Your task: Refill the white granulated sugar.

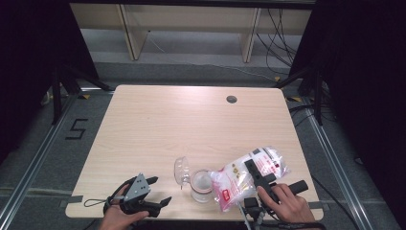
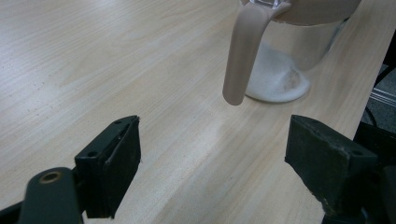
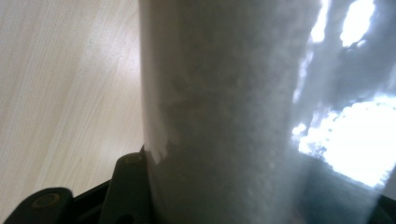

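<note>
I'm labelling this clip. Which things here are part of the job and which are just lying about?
In use:
- bag of white granules, clamped in the right tongs, tilted over the jar
- clear jar, some white granules inside, lid hinged open
- left tongs, open, beside the jar

Lying about:
- cables on the floor
- shelving beyond the table

A light wooden table [image 1: 158,124] stands on a grey floor [image 1: 43,158], with a dark round cable hole [image 1: 231,99] near its far right edge. Beyond it, a pale wooden shelf frame [image 1: 191,21] runs along the back. Black cables [image 1: 277,33] hang at the right of the frame. A black mark [image 1: 76,129] is taped on the floor left of the table.
</note>
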`<state>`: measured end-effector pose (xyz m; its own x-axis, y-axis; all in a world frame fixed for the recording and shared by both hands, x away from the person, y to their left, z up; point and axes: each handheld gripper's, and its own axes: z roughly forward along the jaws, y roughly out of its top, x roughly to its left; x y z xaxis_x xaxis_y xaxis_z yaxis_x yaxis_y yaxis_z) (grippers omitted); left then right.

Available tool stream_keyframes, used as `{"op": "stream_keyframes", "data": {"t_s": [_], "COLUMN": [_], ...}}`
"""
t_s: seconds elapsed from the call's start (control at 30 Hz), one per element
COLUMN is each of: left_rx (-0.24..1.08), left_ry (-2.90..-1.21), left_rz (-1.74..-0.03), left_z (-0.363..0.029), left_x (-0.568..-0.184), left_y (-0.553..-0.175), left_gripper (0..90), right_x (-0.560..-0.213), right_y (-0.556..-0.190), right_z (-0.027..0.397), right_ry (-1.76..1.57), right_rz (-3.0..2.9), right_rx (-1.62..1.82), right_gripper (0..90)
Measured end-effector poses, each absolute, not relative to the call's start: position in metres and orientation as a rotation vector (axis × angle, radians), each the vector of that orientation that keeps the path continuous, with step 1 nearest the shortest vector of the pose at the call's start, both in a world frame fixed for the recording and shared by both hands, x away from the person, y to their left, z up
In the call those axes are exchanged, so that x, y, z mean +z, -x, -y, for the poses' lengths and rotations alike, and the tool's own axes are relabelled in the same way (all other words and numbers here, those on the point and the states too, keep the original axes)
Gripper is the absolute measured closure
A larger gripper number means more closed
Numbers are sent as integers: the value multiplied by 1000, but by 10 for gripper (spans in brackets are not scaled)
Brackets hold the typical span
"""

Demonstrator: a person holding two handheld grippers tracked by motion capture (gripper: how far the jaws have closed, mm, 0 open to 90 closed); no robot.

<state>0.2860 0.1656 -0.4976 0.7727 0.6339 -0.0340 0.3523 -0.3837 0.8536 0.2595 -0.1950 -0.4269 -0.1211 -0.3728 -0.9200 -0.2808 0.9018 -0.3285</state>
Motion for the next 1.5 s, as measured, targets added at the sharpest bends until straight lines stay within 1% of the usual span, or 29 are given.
{"op": "stream_keyframes", "data": {"t_s": [0.33, 0.67, 1.5], "left_rx": [372, 372, 381], "left_ry": [-2008, -2008, -2019], "left_rz": [-740, -740, -734], "left_z": [-166, -166, -166], "left_x": [-498, -498, -498], "left_y": [-286, -286, -286], "left_gripper": [179, 180, 179], "right_x": [-429, -425, -428], "right_y": [-257, -258, -257], "right_z": [195, 195, 195], "right_ry": [466, 515, 501], "right_rz": [-1725, -1705, -1713], "right_rx": [-80, -109, -120], "right_gripper": [547, 547, 550]}}
